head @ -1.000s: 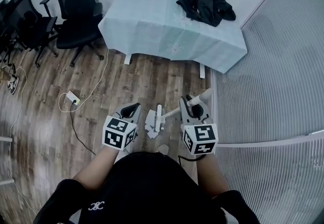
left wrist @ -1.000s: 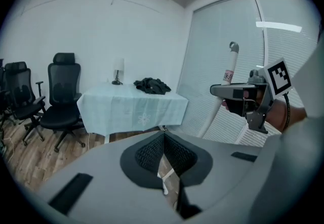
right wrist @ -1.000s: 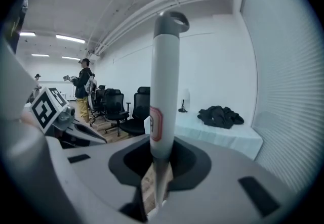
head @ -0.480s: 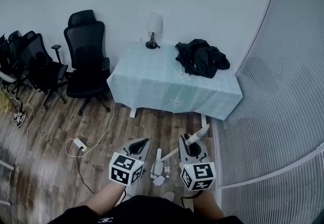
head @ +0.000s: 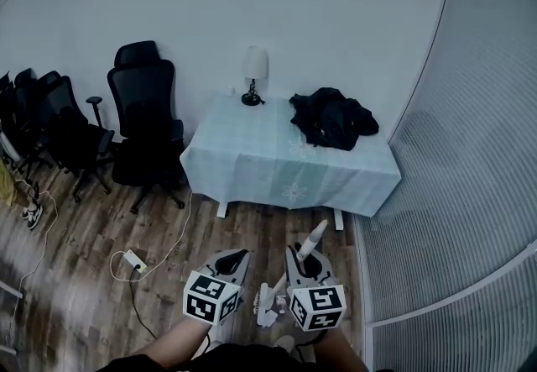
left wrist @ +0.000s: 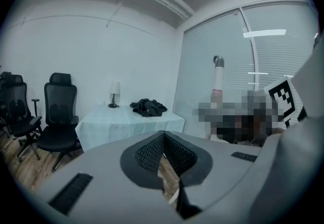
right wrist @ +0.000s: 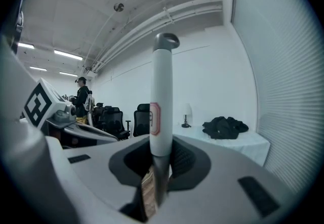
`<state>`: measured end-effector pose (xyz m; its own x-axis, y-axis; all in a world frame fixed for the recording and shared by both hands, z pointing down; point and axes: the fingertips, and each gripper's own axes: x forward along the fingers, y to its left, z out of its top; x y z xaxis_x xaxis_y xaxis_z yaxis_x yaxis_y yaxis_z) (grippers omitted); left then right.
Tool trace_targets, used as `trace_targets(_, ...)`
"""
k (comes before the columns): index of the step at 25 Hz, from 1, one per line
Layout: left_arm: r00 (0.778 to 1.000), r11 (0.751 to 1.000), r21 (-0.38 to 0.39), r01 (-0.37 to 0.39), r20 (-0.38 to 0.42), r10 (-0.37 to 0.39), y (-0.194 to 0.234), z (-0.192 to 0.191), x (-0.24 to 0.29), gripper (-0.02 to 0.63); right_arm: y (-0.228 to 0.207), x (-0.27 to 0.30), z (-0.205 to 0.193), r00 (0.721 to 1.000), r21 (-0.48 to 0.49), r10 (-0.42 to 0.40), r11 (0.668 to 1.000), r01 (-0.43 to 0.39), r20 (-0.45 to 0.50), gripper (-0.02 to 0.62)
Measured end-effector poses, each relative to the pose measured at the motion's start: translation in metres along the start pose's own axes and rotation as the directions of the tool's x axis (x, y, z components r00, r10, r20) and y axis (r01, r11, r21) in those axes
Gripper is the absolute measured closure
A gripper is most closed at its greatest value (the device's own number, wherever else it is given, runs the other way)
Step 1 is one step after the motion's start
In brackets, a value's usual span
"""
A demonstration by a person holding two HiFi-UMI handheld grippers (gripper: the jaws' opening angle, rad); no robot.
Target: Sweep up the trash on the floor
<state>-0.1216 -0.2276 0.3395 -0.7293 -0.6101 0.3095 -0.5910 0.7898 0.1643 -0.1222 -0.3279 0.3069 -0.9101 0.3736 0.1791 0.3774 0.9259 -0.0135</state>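
Note:
My right gripper (head: pixel 304 259) (right wrist: pixel 162 153) is shut on a white handle (head: pixel 312 238) (right wrist: pixel 162 101) with a grey cap and a red label. The handle stands nearly upright out of the jaws. My left gripper (head: pixel 232 259) (left wrist: pixel 163 141) is shut, and I see nothing between its pads. On the wood floor between the two grippers lie white scraps and a white tool part (head: pixel 268 304), partly hidden by the grippers. Each gripper's marker cube sits at the bottom of the head view.
A table (head: pixel 252 162) under a pale cloth stands ahead, with a lamp (head: pixel 253 71) and a black jacket (head: pixel 333 117) on it. Black office chairs (head: pixel 147 123) are at the left. A white power strip and cable (head: pixel 127 260) lie on the floor. A ribbed glass wall (head: pixel 461 194) runs along the right.
The head view has tilted up, so the wall and table now fill it. Both grippers sit lower in the frame, and the white handle has swung more upright.

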Motion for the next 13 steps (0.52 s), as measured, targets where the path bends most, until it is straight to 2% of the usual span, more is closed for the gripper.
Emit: trace_targets(13,0.999,0.999,-0.044,0.009,-0.043,-0.010,0.069,-0.030,-0.034,0.612,0.064,0.029,-0.009,1.000,-0.018,-0.018,1.000,0.017,-0.021,0.522)
